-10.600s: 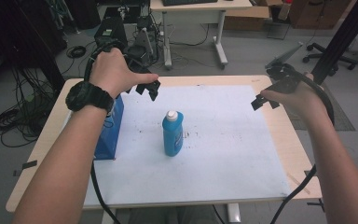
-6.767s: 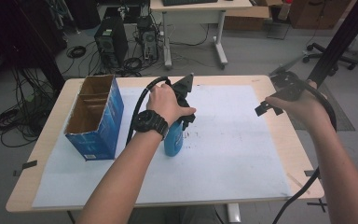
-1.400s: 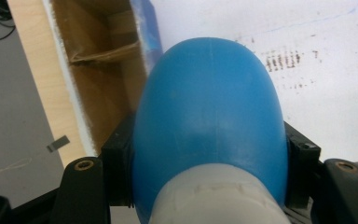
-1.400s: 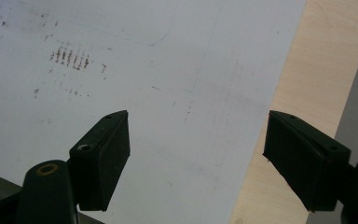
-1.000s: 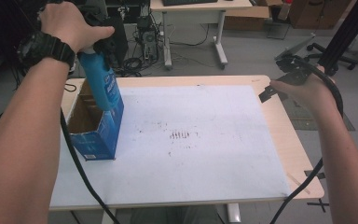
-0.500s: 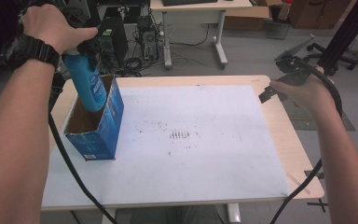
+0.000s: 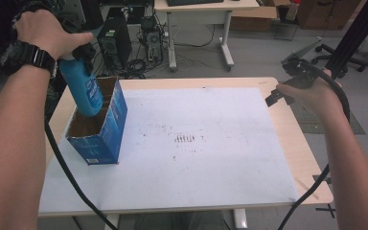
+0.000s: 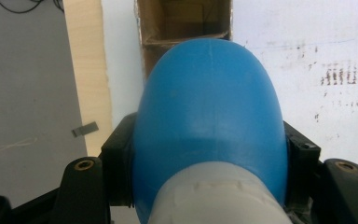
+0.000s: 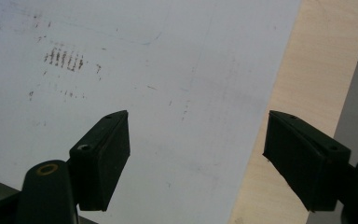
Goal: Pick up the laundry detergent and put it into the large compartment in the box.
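**Blue bottle poised over the box**

Blue bottle (image 7: 85, 88) hangs base-down in the left gripper (image 8: 205, 186) — jaws clamped on its shoulders — long axis near upright, its base already inside the open cardboard box (image 7: 106, 129). Right gripper (image 9: 198, 158), jaws wide apart, idles well apart.

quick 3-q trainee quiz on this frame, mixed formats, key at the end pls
1. True or false: the right gripper is shut on the bottle.
2. The bottle hangs over: A) the box B) the white sheet's centre C) the floor.
3. Fill in: seen along the left gripper, the bottle sits between its two ____.

Key: 1 false, it is open and holds nothing; 2 A, the bottle's base dips into the open top; 3 fingers.
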Available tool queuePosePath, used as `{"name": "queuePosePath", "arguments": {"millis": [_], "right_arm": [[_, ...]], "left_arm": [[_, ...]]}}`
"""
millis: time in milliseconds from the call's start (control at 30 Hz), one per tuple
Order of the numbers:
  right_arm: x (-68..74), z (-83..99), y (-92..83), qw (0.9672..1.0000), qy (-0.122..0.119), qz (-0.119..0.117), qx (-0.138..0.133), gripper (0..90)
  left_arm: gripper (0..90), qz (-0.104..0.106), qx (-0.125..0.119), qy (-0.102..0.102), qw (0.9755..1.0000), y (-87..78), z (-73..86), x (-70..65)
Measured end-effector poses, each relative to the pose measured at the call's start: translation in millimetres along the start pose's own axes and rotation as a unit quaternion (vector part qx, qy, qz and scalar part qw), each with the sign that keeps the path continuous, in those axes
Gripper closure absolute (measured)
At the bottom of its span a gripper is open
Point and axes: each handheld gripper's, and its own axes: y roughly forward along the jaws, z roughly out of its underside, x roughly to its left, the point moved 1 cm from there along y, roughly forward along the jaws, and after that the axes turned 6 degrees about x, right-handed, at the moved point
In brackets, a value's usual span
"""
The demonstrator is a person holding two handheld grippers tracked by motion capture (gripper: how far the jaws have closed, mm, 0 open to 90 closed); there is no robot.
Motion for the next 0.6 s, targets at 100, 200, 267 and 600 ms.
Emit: {"name": "queuePosePath", "arguments": {"millis": [100, 200, 267, 600], "right_arm": [[0.9, -0.6, 0.5, 1.0000, -0.001, 0.000, 0.000, 22.7], [1.2, -0.7, 1.5, 1.0000, -0.002, 0.000, 0.002, 22.8], [1.5, -0.7, 2.3, 1.0000, -0.002, 0.000, 0.004, 22.7], [3.2, 0.1, 5.1, 1.0000, -0.002, 0.001, 0.005, 22.8]], "left_arm": [[37.5, -0.001, 0.001, 0.000, 1.0000, 4.6, -0.7, 1.3], [37.5, 0.002, 0.004, -0.001, 1.0000, 11.4, -1.3, 2.6], [37.6, 0.004, 0.007, 0.001, 1.0000, 16.8, -1.7, 3.6], [37.5, 0.007, 0.020, 0.003, 0.9998, 44.8, -3.9, 5.4]]}}
